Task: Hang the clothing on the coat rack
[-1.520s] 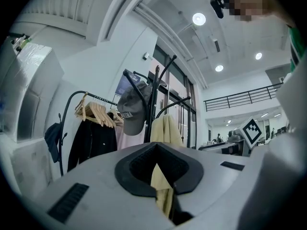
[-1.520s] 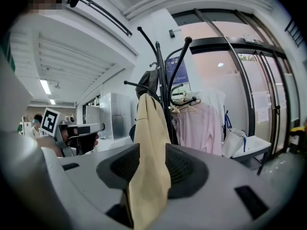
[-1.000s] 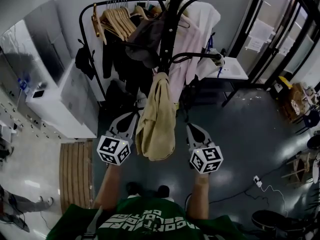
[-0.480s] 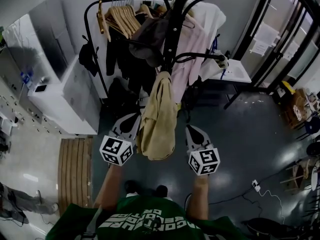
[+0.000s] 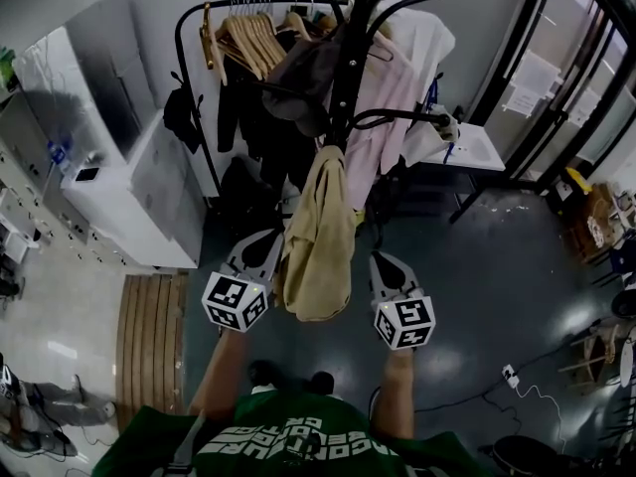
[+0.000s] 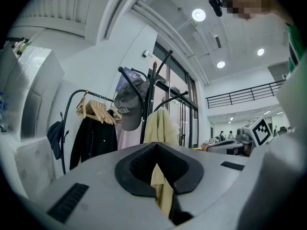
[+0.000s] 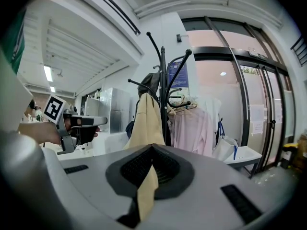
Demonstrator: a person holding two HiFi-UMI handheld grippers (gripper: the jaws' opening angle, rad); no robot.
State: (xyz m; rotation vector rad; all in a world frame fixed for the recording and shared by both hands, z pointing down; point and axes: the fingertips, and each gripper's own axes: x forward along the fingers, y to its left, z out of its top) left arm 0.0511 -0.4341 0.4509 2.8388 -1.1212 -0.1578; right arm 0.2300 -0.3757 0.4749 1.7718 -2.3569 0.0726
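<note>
A pale yellow garment [image 5: 318,237] hangs from a hook of the black coat rack [image 5: 348,58], free of both grippers. My left gripper [image 5: 263,241] stands just left of its lower half, and my right gripper [image 5: 382,262] stands a little off to its right. Both point toward the rack with their jaws together and nothing held. In the left gripper view the garment [image 6: 160,126] hangs beyond the shut jaws [image 6: 156,145], beside a grey cap [image 6: 128,111] on the rack. The right gripper view shows the garment [image 7: 146,121] ahead of its closed tips [image 7: 152,147].
A clothes rail with wooden hangers [image 5: 248,33] and dark coats stands behind the rack, with a pink shirt [image 5: 383,97] beside it. White cabinets [image 5: 129,197] line the left, a wooden pallet [image 5: 149,336] lies on the floor, and a white table [image 5: 477,147] is at the right.
The yellow garment stays on its hook. Both grippers keep nearly the same place beside it; the view has drifted slightly.
</note>
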